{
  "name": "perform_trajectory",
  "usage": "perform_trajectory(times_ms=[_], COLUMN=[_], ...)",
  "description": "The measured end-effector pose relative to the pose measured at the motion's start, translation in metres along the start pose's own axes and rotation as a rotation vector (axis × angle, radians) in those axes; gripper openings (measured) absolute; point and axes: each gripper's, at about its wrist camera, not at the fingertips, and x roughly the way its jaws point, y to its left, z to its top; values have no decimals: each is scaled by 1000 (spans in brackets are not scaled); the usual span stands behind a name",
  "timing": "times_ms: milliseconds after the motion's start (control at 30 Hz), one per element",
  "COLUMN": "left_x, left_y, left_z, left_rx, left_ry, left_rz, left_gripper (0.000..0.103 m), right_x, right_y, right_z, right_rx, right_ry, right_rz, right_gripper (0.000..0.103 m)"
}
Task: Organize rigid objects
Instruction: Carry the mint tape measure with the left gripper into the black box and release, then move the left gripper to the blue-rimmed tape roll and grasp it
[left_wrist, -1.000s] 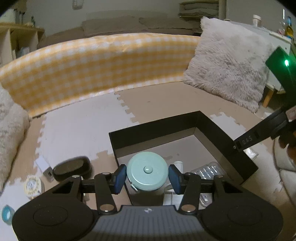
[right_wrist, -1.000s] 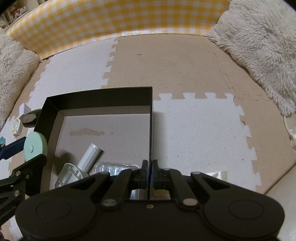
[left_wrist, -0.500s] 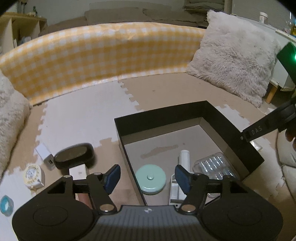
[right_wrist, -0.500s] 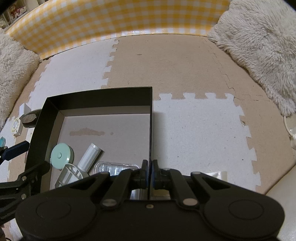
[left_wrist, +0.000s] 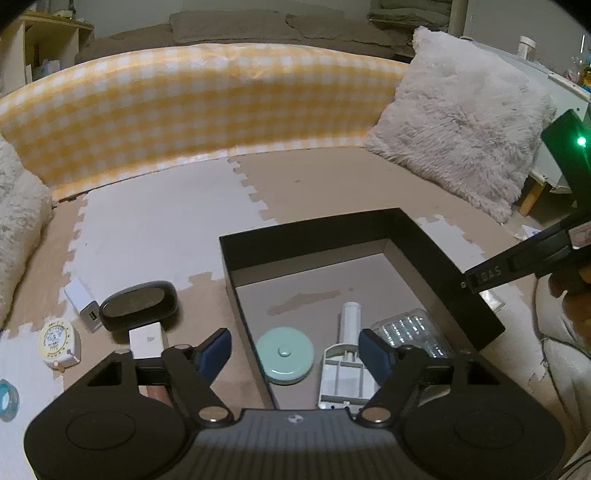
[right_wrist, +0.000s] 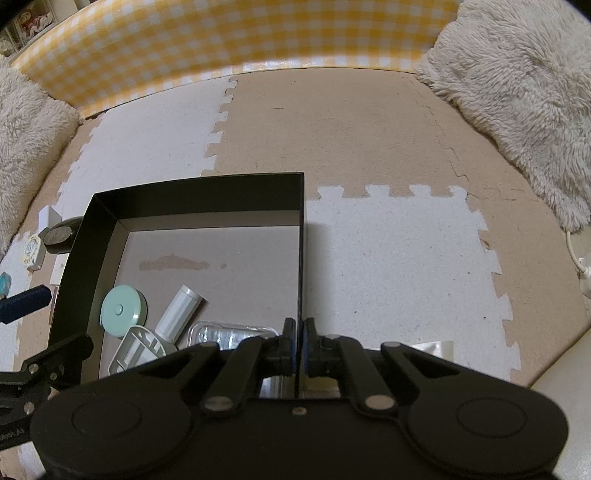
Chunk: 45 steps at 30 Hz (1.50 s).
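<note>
The left gripper (left_wrist: 295, 350) has its jaws spread wide and holds nothing; it hangs above the near left wall of the black box (left_wrist: 314, 236). The right gripper (right_wrist: 298, 341) has its jaws pressed together on the thin right wall of the box, so it pinches this wall.

Inside the box, on the grey bottom, lies a round mint green disc (left_wrist: 285, 355) near the left wall. Just beside it is a white plastic piece (left_wrist: 345, 373) with a white tube (left_wrist: 350, 321), and next to that a clear plastic tray (left_wrist: 412, 330).

Outside the box, on the foam mat (left_wrist: 159, 229) to the left, lie a black oval case (left_wrist: 138, 305), a white charger (left_wrist: 83, 301), a small white box (left_wrist: 146, 339) and a round white tape measure (left_wrist: 59, 343). A yellow checked cushion (left_wrist: 207, 110) and a fluffy grey pillow (left_wrist: 461, 122) stand behind.
</note>
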Motion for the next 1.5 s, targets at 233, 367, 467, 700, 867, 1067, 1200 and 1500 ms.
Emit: perform_trajectory(times_ms=[233,367,467,700,867,1067,1200,1500], left_x=[-3,-5,-8,-18,-24,-27,-28,-28], left_y=[-2,8,23,74,112,153,171,197], left_z=[2,3,5,4,-9,-27,-39,-72], left_rx=[4,-17,-70,-236,-344,-478,-529,-622], left_ry=[-11,-25,-37,-49,-70,-59,-42,-41], left_rz=[18,42,71,206,330,449,523,637], left_gripper=[99,103,103,103,103,103,103,103], right_x=[0,0,0,0,0,0,0,0], right_y=[0,0,0,0,0,1,1,1], right_z=[0,0,1,1,1,0,0,0], right_rx=[1,-4,-5,-5,-6,-6,-7,-8], right_ry=[0,-1,-1,-1,-1,-1,-1,-1], right_rz=[0,-2,-2,-2,-2,-2,-4,-4], right_gripper=[4,4,4,4,4,4,4,4])
